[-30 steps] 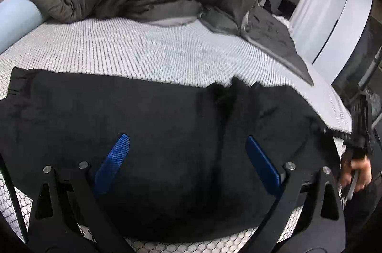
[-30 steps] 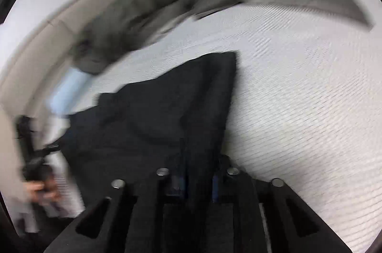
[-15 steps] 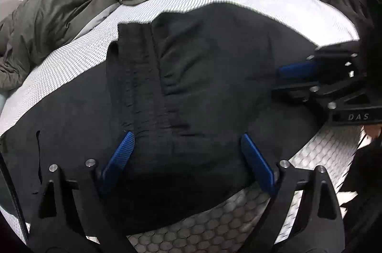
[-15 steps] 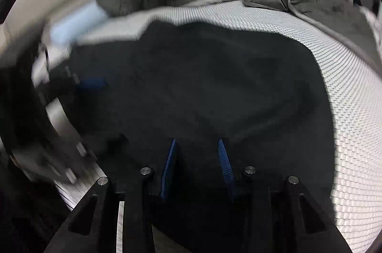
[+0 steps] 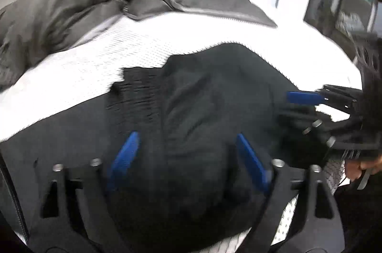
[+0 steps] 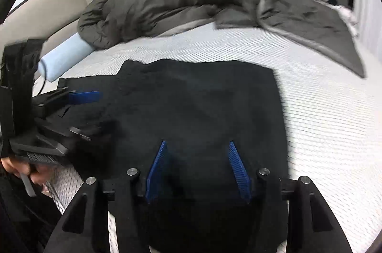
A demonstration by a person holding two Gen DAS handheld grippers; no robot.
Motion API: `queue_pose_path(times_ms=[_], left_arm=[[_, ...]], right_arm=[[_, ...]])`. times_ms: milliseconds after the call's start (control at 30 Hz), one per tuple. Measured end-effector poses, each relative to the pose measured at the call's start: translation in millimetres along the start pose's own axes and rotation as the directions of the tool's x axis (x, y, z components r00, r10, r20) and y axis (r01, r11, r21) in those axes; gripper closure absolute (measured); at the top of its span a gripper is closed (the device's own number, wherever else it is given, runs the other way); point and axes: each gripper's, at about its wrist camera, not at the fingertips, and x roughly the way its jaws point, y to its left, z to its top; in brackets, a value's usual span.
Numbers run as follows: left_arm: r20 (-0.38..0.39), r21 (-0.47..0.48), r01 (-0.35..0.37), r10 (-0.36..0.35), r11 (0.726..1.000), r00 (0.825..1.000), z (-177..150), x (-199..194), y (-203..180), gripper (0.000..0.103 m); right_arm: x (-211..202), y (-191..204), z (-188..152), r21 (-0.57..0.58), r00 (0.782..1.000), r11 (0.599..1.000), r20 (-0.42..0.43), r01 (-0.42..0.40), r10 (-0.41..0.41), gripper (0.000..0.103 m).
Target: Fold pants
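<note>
Right gripper (image 6: 195,157) jaws just opened wider over pants (image 6: 203,97).

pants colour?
Black pants, plain; clearest in the right wrist view.

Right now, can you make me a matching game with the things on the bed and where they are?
Things:
1. black pants
2. grey-green puffy blanket
3. pale blue roll pillow
4. white textured mattress

Places:
A. tucked under the blanket's end by the headboard
B. beneath everything
C. bunched along the bed's far side
D. spread in front of both grippers

Pairs: 1-D, 2-C, 3-A, 4-B
</note>
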Motion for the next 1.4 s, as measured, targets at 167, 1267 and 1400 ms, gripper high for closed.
queue_pose_path(times_ms=[167,1267,1400], left_arm=[[-0.055,0.056,-0.006,0.009,0.998,0.998,-1,33,-6,0.043],[0.017,-0.034,0.022,-0.021,0.999,1.0,32,23,6,0.045],[-0.088,-0.043,-0.06,0.056,0.997,0.995,37,64,17,0.056]], right_arm=[[41,0,1,-0.056,0.99,0.994,-0.095,0.095,-0.1,0.048],[6,-15,30,0.01,0.998,0.998,0.008,0.06,-0.06,0.042],[53,-13,35,0.001,0.987,0.993,-0.109,0.122,-0.121,0.042]])
